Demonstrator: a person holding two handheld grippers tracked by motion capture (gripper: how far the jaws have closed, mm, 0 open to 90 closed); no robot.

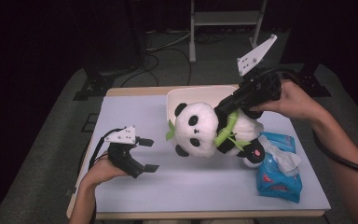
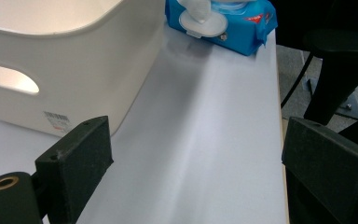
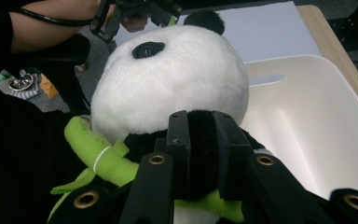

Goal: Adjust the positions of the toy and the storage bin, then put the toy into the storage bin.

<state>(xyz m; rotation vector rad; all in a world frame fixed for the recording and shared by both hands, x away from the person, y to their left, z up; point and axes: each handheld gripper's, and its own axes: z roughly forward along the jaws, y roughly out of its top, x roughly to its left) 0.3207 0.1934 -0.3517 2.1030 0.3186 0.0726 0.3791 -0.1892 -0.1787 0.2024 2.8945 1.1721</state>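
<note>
Between your right gripper's [image 1: 224, 111] jaws sits the plush panda's [image 1: 200, 128] black shoulder, pinched tight, with the toy raised against the white bin [image 1: 172, 99]. Your left gripper [image 1: 150, 154] rests wide apart with nothing inside. Left gripper view shows a barcode sticker [image 2: 56, 120] on the bin, unreadable; wet-wipes pack [image 1: 279, 175] print too small.

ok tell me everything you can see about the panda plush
The panda plush is a soft, fluffy toy: white head and belly, black ears, eye patches and limbs, with green bamboo stalks and leaves across its chest. It hangs tilted, face toward the camera, in front of the white bin. The right gripper has its fingers pinched on a black furry part behind its head.
</note>
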